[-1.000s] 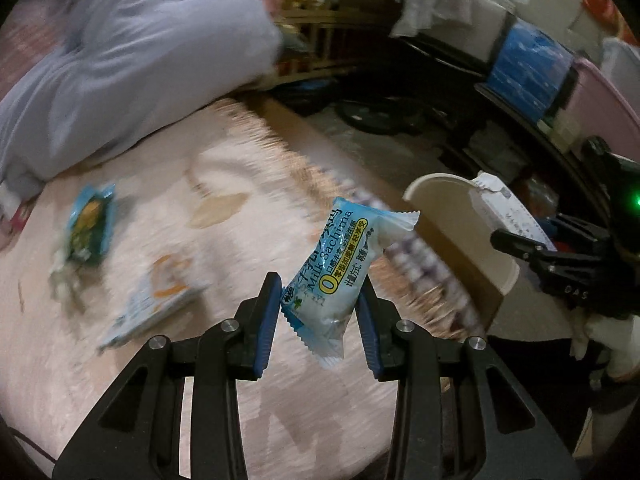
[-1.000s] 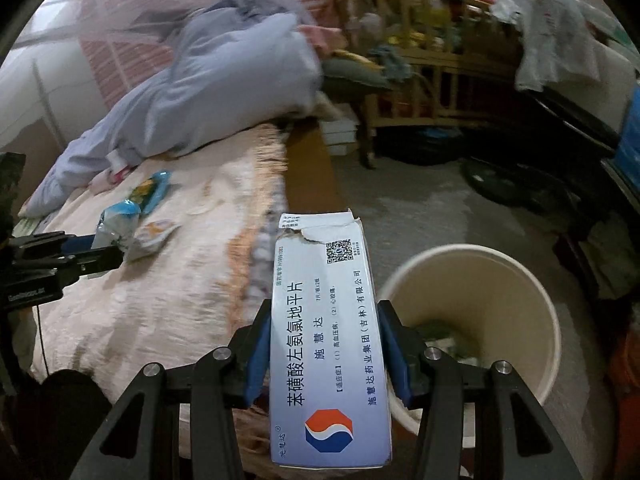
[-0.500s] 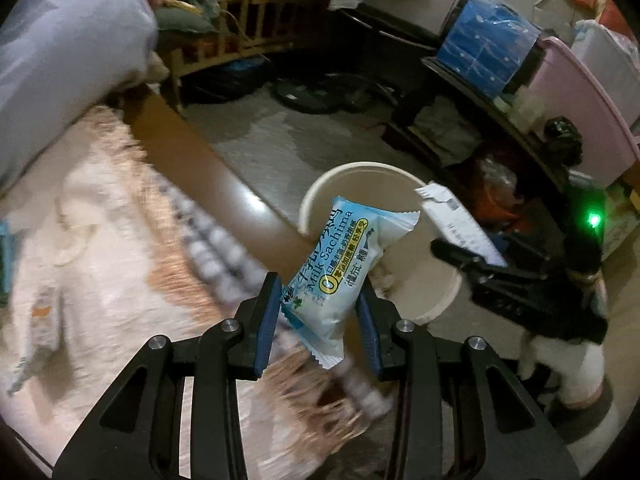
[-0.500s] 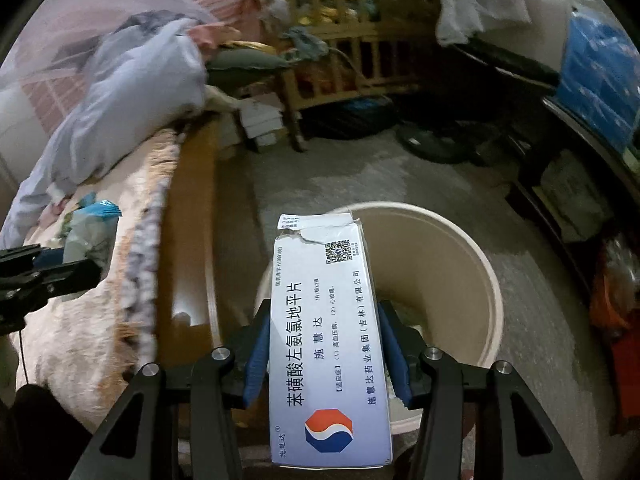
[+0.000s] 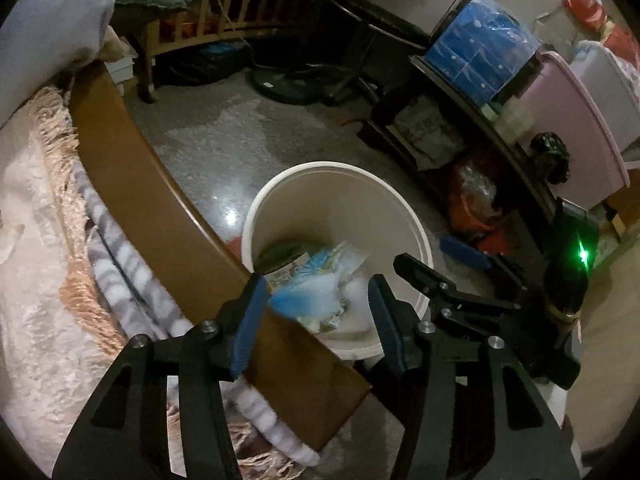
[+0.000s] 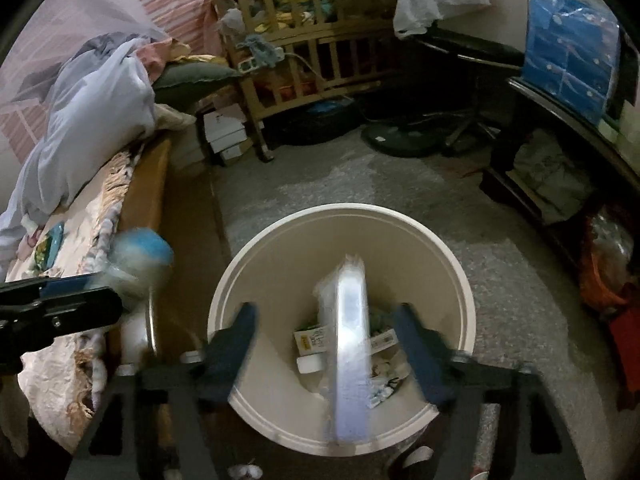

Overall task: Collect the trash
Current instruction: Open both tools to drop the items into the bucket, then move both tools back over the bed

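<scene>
Left wrist view looks down past the left gripper at a cream bin standing on the floor beside the wooden bed edge. Its blue-padded fingers are spread wide with nothing between the pads; a blurred blue-and-white snack wrapper sits free just beyond them, toward 12 o'clock, over the bin's mouth among other rubbish. At 3 o'clock the right gripper reaches over the bin's rim, its green light glowing behind it.

Right wrist view sits straight above the same bin. The right gripper is motion-blurred, its fingers parted widely, and the white medicine box appears edge-on as a pale streak between them, touching neither pad, inside the bin's opening. Paper scraps lie at the bin's bottom. At 9 o'clock the left gripper shows, with the blurred snack wrapper just beside its tip. Farther at 9 o'clock, another wrapper lies on the bed's blanket.
</scene>
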Tool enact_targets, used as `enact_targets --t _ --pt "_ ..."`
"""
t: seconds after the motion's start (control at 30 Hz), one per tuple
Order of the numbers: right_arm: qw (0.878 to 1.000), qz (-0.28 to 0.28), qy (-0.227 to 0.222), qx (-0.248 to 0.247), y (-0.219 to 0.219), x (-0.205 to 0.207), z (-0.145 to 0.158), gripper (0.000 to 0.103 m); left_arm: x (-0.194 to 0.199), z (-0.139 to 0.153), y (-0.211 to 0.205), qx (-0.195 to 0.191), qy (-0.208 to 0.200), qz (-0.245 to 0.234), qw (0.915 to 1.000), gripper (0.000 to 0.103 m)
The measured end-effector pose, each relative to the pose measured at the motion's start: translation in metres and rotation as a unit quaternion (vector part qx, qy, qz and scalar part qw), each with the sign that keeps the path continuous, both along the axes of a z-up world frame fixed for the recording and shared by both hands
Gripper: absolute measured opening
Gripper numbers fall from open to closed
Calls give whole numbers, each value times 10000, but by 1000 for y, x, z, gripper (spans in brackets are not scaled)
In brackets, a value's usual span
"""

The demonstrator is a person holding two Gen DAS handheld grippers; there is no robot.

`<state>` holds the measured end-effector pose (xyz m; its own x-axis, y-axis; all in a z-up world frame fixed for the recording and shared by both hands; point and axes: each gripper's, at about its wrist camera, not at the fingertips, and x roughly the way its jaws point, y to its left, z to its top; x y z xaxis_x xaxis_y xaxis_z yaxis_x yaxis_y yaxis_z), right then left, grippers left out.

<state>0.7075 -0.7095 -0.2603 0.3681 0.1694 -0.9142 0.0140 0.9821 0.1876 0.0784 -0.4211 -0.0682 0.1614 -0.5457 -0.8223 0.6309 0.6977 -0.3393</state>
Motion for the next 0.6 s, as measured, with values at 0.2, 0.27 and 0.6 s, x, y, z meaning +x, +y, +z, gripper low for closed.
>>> enact_targets --t 0.2,0.27,0.6 --pt "9999 80 78 81 5 -3 -2 76 0 6 23 172 -264 208 9993 51" --pt "9998 117 81 133 8 -4 -1 76 -1 10 33 308 -473 309 9979 51" --pt "9977 509 -121 428 52 -12 24 76 7 15 102 731 -1017 827 9887 51"
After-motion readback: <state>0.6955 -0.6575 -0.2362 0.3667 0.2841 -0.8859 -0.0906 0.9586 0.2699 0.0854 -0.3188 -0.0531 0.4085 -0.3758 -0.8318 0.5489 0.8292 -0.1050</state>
